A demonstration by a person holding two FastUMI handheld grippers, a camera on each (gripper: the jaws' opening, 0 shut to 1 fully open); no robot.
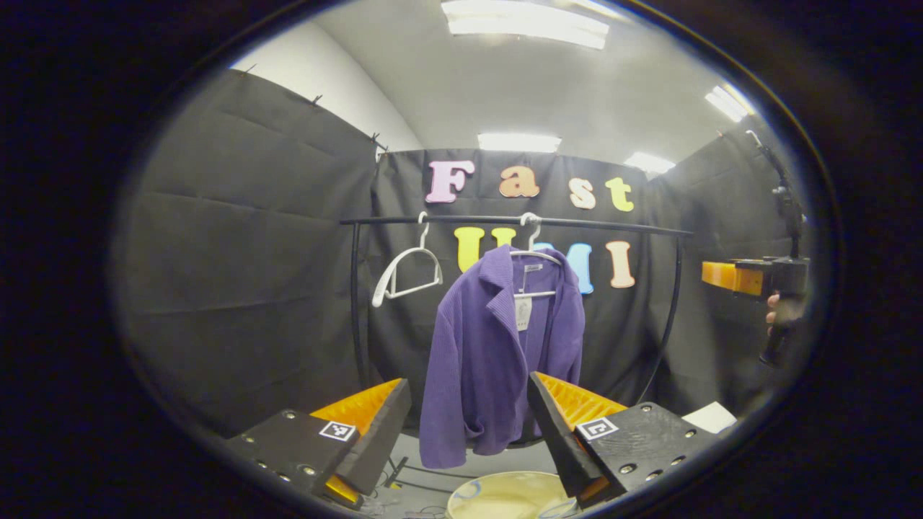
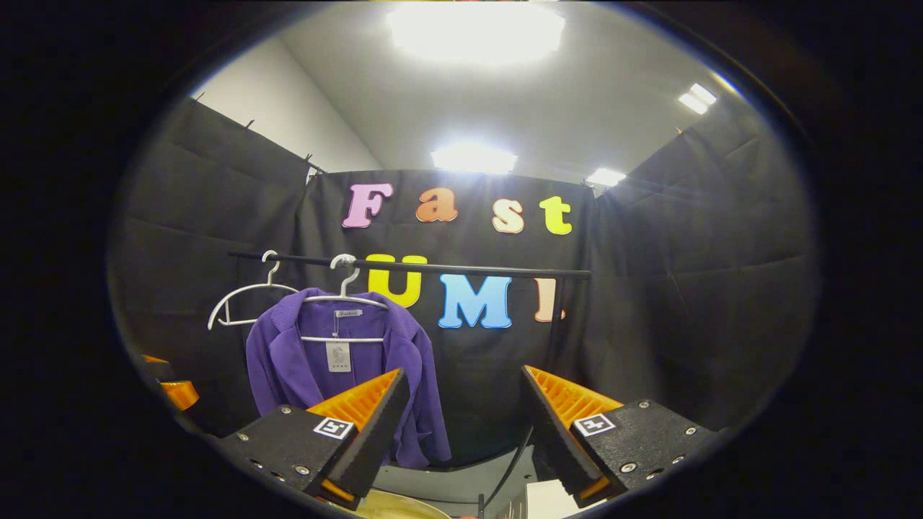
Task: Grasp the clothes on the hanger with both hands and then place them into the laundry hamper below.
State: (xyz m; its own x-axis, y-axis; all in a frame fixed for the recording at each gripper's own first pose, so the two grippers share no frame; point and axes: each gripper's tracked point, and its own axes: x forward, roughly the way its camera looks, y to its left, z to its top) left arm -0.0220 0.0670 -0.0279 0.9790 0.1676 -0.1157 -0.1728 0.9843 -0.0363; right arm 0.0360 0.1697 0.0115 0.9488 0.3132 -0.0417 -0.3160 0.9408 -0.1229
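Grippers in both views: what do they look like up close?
The left two-finger handheld gripper and the right two-finger handheld gripper look alike: two wedge-shaped jaws with ridged inner faces, on blocky flat mounts dotted with small round shiny screws. Each jaw carries a small square black-and-white marker sticker.

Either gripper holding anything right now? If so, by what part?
Nothing held. The left gripper and the right gripper are both open, short of the purple jacket, which hangs on its white hanger.
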